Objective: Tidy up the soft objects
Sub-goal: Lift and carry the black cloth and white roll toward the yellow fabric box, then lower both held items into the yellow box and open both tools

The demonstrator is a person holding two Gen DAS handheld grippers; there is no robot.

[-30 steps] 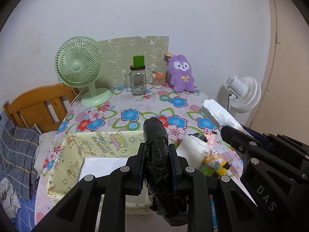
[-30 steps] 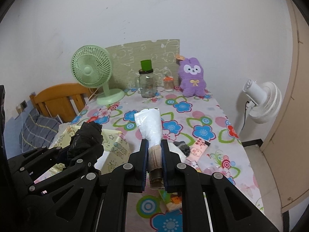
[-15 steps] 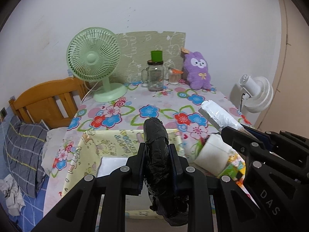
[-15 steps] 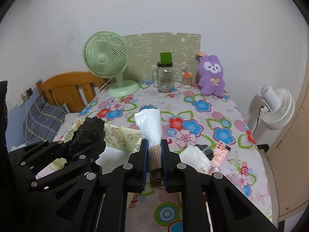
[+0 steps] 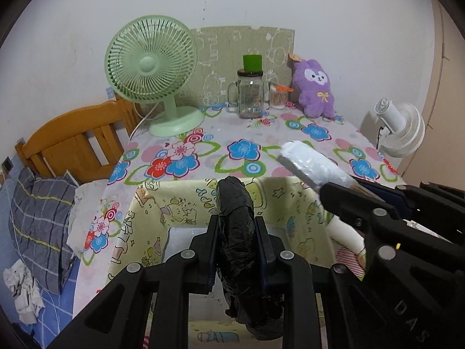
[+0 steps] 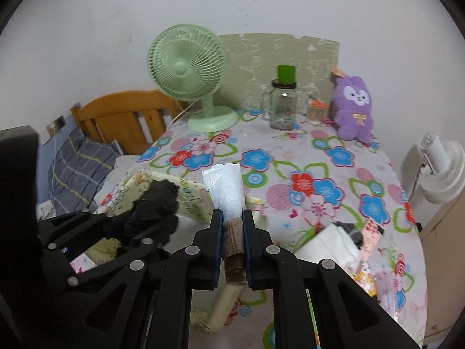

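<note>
Black bag roll [image 5: 237, 232] is clamped in the left gripper [image 5: 237, 250], jaws nearly shut on its middle, hanging right over the yellow fabric bin [image 5: 186, 203] w/ the top poking past the pads. White bag roll [image 6: 225, 192] is in the right gripper [image 6: 234, 241], jaws fully pinched on the brown cardboard core, just past the bin's right wall, above the floral tablecloth [image 6: 319, 180]. Both look super light & squishy, prob slick plastic film, so imo mid-roll or core grip is best bc loose ends would slip or unravel.
</note>
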